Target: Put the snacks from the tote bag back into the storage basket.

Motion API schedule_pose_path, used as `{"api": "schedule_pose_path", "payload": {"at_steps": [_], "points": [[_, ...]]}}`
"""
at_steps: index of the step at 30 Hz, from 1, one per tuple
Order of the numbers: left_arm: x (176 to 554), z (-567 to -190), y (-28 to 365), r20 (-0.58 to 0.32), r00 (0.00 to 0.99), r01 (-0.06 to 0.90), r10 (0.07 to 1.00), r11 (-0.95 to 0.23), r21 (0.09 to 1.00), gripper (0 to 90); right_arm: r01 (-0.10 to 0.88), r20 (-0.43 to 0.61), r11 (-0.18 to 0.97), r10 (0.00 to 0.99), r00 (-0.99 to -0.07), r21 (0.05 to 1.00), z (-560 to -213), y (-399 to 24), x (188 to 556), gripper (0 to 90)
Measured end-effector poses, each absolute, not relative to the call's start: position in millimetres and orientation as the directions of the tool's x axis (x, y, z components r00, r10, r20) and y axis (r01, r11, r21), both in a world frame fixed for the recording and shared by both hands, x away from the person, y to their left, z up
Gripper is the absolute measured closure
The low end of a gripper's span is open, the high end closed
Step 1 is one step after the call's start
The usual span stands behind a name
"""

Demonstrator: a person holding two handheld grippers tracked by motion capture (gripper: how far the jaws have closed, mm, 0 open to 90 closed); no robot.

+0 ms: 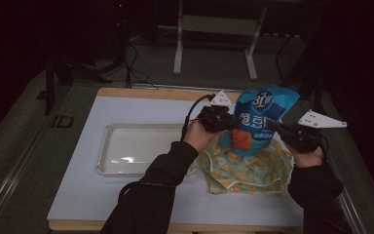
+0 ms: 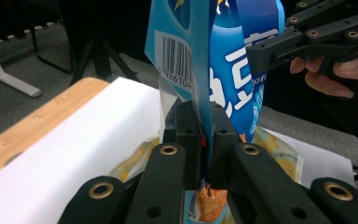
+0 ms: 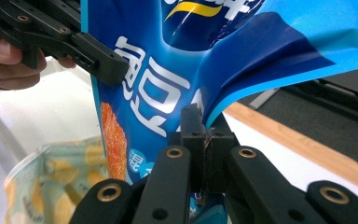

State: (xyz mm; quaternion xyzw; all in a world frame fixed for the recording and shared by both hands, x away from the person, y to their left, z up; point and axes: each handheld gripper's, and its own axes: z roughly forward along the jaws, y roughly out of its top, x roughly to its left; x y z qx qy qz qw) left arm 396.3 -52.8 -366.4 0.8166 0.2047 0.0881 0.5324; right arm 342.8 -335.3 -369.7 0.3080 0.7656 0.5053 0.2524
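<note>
A blue snack bag (image 1: 259, 119) with white lettering hangs upright above the table, held from both sides. My left gripper (image 1: 224, 122) is shut on its left edge; in the left gripper view the jaws clamp the blue snack bag (image 2: 223, 79) just below its barcode. My right gripper (image 1: 275, 126) is shut on the right edge, and the right gripper view shows the jaws pinching the blue snack bag (image 3: 177, 88) at a fold. Under it lies a pale yellow-patterned bag (image 1: 247, 168), flat on the white mat, also visible as the patterned bag (image 3: 56, 179).
A white rectangular tray (image 1: 131, 148) sits on the white mat (image 1: 92, 195) left of the bags. The wooden table edge (image 1: 126, 91) runs along the far side. Metal stand legs (image 1: 177, 53) stand on the floor beyond the table.
</note>
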Motion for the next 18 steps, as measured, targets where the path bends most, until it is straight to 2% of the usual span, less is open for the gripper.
{"api": "schedule_pose_path", "payload": {"at_steps": [18], "points": [[409,-352,-22,-0.075,0.873,0.256,0.483,-0.320,0.912,87.3,0.203,-0.086,0.304,0.722,-0.686,0.931,-353,-304,366,89.4]]}}
